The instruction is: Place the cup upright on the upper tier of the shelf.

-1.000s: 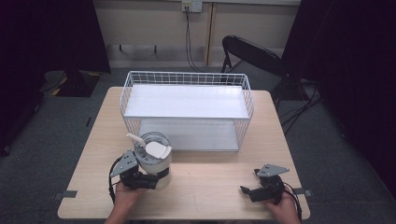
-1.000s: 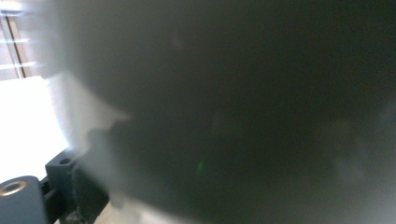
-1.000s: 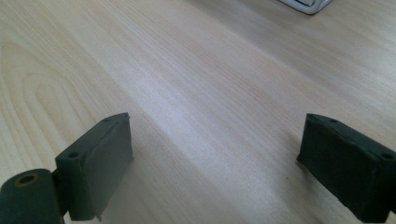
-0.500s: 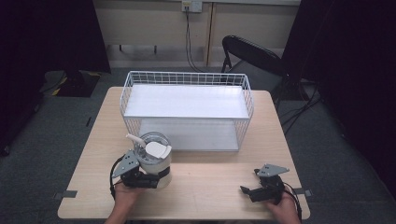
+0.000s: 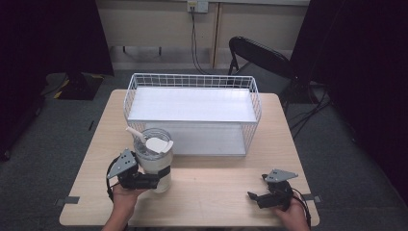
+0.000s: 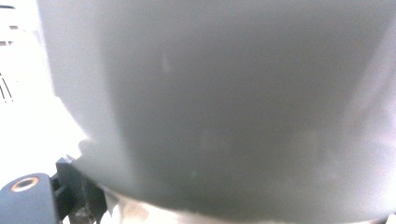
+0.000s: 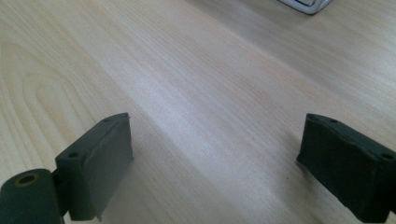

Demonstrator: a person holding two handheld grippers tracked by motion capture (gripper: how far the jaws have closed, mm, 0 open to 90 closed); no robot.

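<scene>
The left gripper (image 5: 153,180) is clamped around the lower part of a white cup (image 5: 154,161), which stands upright on the worktop (image 5: 211,192) just in front of the wire basket (image 5: 192,113), near its left end. A lid flap and a straw (image 5: 134,134) show at the cup's rim. In the left gripper view the cup's grey-white wall (image 6: 224,107) sits right against the camera. The right gripper (image 5: 262,198) rests low over the worktop's front right corner, well apart from the cup, its jaws spread wide over bare wood (image 7: 210,116) with nothing between them.
</scene>
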